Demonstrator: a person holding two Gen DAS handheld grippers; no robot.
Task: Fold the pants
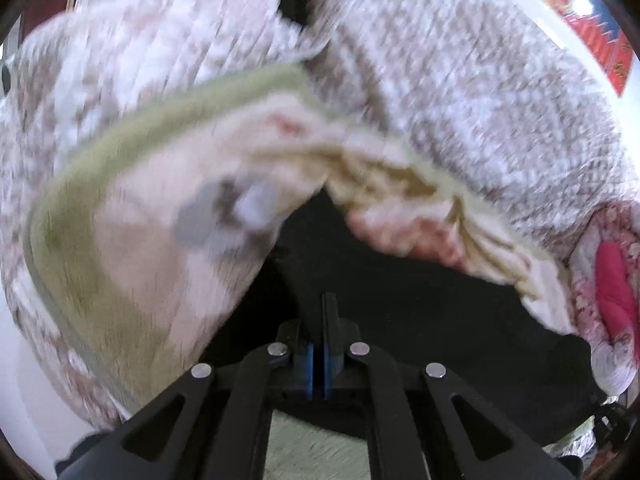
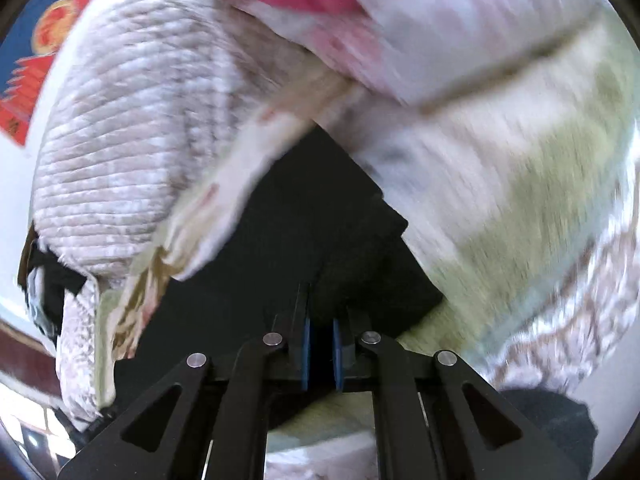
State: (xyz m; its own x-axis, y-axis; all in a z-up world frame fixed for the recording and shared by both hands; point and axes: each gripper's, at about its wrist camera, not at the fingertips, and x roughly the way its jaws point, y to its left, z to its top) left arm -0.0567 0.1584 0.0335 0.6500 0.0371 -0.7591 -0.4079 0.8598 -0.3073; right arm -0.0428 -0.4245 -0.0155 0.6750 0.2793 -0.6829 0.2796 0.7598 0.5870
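both grippers pinch the black pants point(image 1: 400, 280), which hang taut between them just above the quilted bedding point(image 1: 460, 80). your left gripper point(image 1: 319, 320) has its fingers pressed nearly together on a thin edge; your right gripper point(image 2: 320, 320) stands narrow, with dark cloth between the pads. the fabric looks soft, light and limp, so it'll sag and slip; hold at the hem or waistband corners, where it's thickest.

In the blurred right wrist view, the right gripper point(image 2: 320, 344) has its blue-padded fingers point(image 2: 305, 354) drawn close with dark cloth between them, the black pants point(image 2: 320, 224) spreading ahead over a pale quilted bedspread point(image 2: 132, 132) beside a pink-patterned quilt point(image 2: 340, 4).
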